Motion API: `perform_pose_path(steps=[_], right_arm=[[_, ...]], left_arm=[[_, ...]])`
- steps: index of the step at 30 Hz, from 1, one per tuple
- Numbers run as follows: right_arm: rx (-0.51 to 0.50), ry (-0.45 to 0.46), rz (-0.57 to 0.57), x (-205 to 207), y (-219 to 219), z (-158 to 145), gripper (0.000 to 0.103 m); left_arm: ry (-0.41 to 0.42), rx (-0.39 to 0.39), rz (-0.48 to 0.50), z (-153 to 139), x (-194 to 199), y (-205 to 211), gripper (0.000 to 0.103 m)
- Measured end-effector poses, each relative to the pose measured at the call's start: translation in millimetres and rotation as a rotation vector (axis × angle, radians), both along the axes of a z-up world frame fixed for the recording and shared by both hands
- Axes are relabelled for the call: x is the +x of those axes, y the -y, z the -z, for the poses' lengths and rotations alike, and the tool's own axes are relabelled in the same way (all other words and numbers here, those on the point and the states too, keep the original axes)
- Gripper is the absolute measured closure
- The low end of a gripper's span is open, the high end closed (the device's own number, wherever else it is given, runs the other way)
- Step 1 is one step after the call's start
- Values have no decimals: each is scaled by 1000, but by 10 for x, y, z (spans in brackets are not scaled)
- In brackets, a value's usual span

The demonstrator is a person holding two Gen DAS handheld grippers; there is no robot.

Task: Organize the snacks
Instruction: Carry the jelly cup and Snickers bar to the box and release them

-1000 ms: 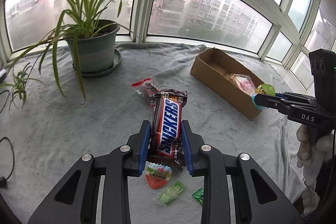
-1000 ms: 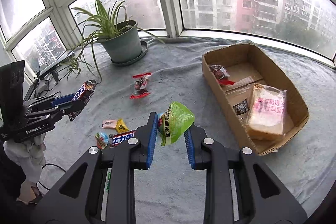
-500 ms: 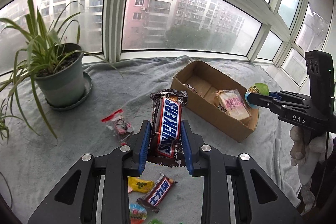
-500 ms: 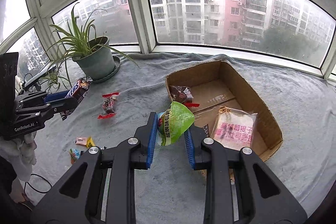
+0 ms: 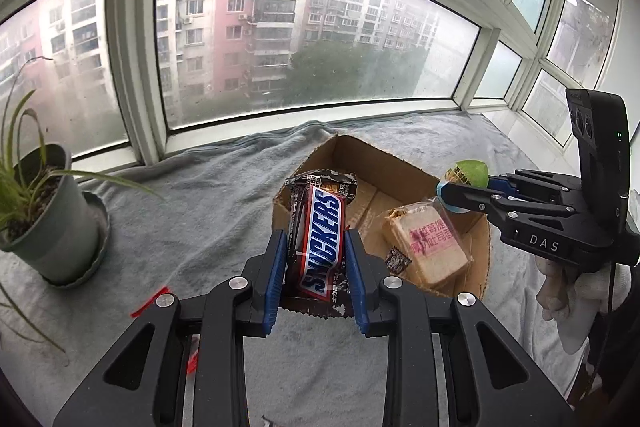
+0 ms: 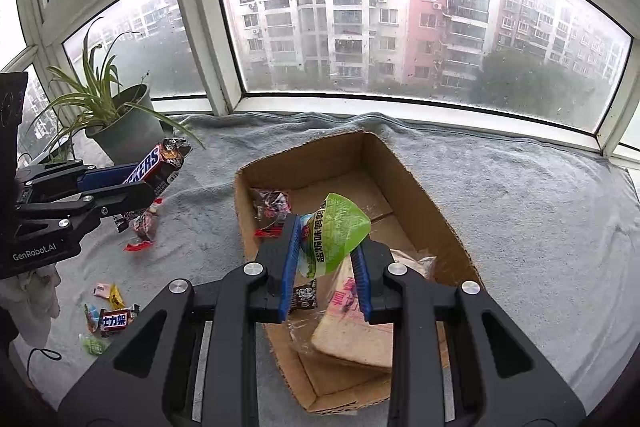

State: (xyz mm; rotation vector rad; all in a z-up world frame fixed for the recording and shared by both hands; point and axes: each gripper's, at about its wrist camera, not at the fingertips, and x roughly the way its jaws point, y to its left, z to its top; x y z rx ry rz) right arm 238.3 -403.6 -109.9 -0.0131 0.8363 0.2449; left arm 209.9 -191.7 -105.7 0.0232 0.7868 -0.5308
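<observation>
- The left gripper (image 5: 316,267), low in the centre of the left wrist view, had its blue-padded jaws clamped on one Snickers bar (image 5: 322,251), held upright, with the cardboard box (image 5: 486,247) just behind it at centre right.
- The right gripper (image 6: 326,263), low in the centre of the right wrist view, had its jaws clamped on one green snack packet (image 6: 336,235), held above the open box (image 6: 420,187).
- Only the left wrist view showed the side of the right gripper (image 5: 472,197) at the right edge, its tips over the box's far right rim, and a gloved hand (image 5: 568,291) below it.
- Only the right wrist view showed the loose snacks on the grey blanket (image 6: 520,195) at lower left: one red-ended candy (image 6: 140,227) beneath the left gripper (image 6: 148,183), and a small heap of about five wrapped sweets (image 6: 106,319); the exact count was hard to tell.
- Inside the box, the right wrist view showed three things: one wrapped bread slice (image 6: 352,335), one dark red packet (image 6: 270,205) in the far left corner, and one small black sachet (image 6: 304,297).
- One potted spider plant (image 6: 120,123) stood at the upper left in the right wrist view.
</observation>
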Motion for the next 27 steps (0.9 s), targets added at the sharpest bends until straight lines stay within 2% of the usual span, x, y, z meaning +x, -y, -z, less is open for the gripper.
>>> perform_pose_path(steps=[10, 21, 22, 24, 26, 27], right_arm=[[-8, -24, 13, 200, 165, 162, 77], [-23, -33, 32, 260, 245, 276, 76], [-22, -33, 34, 267, 250, 281, 73], [-31, -23, 43, 257, 259, 282, 50], [-39, -15, 50, 244, 268, 281, 39], [-38, -15, 50, 242, 275, 285, 37]], left_arm=[[-25, 28, 48, 124, 322, 440, 76], [-57, 59, 45, 251, 636, 725, 76], [-57, 60, 44, 255, 651, 740, 75], [-58, 61, 42, 261, 668, 765, 75], [-56, 70, 43, 273, 686, 789, 75], [-53, 74, 43, 272, 690, 802, 75]])
